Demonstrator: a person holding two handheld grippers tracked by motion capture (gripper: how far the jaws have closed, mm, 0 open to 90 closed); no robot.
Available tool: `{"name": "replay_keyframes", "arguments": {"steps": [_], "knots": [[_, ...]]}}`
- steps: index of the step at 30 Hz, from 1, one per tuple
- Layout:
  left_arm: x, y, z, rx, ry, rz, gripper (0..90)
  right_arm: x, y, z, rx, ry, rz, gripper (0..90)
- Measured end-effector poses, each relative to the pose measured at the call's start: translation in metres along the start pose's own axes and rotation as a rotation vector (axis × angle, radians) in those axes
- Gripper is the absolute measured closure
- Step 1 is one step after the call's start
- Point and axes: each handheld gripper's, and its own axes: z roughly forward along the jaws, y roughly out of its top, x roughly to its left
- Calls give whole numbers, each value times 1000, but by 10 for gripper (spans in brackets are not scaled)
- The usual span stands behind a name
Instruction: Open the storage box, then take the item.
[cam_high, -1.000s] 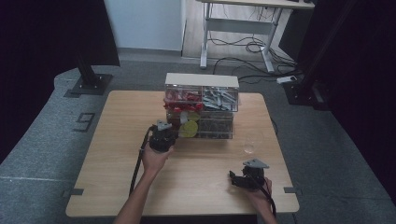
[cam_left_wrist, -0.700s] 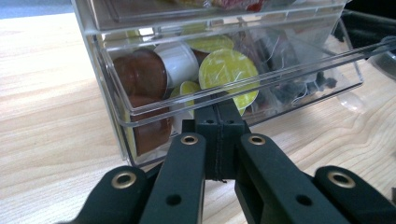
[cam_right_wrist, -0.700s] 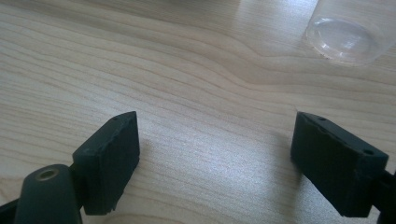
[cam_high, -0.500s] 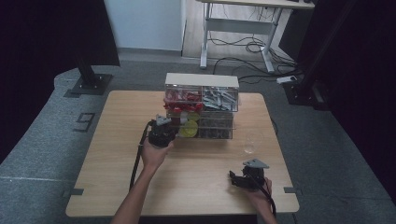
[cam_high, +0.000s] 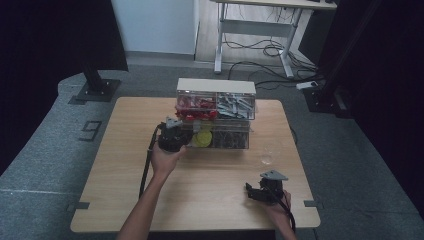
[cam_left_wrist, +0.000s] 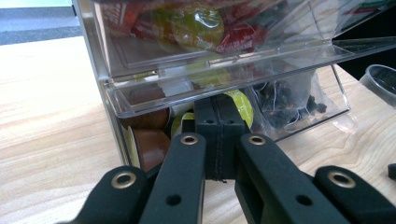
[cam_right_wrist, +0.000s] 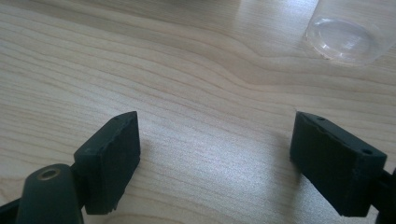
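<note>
A dark-curtained room with grey floor surrounds the light wooden worktop (cam_high: 125, 165) in front of you, and a pale desk frame with loose cables stands beyond it. Toward the far middle of the worktop sits a clear plastic organizer (cam_high: 216, 114) with stacked compartments: red packets in the upper left, grey ones in the upper right, and round capsules below. Your left gripper (cam_left_wrist: 218, 123) is up against the organizer's lower left front, its jaws pressed together with nothing between them, their tips just under the tilted clear flap (cam_left_wrist: 224, 88) of the lower compartment. Right behind those tips you see a yellow-green capsule (cam_left_wrist: 243, 105); brown capsules (cam_left_wrist: 147, 142) sit to its left at the compartment's corner, and a clear bag of dark pieces (cam_left_wrist: 285, 105) lies to its right. Your right gripper (cam_right_wrist: 215, 154) rests low near the worktop's near right corner, well apart from the organizer, with its jaws spread wide over bare wood. A small clear glass (cam_high: 266, 155) stands between the organizer and that gripper, near the right edge.
</note>
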Motion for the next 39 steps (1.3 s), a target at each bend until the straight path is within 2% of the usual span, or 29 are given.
{"name": "replay_keyframes", "arguments": {"steps": [10, 26, 33, 36, 37, 38, 39], "knots": [[1, 11, -2, -23, 6, -6, 900, 0, 0, 0, 0, 0, 0, 163], [1, 13, 2, -13, 6, -7, 900, 0, 0, 0, -1, -4, 1, 169], [1, 14, 3, -13, 1, -9, 900, 2, 0, -2, -18, 5, -11, 262], [1, 14, 5, -12, -5, -5, 900, 4, 0, -3, -33, -11, -22, 290], [1, 14, 5, -11, -9, -5, 900, 5, 2, -5, -56, -9, -24, 307], [1, 14, 6, -12, -10, -3, 900, 5, 2, -5, -56, -9, -24, 307], [1, 14, 7, -12, -12, 0, 900, 6, 5, -7, -88, -7, -16, 326]]}}
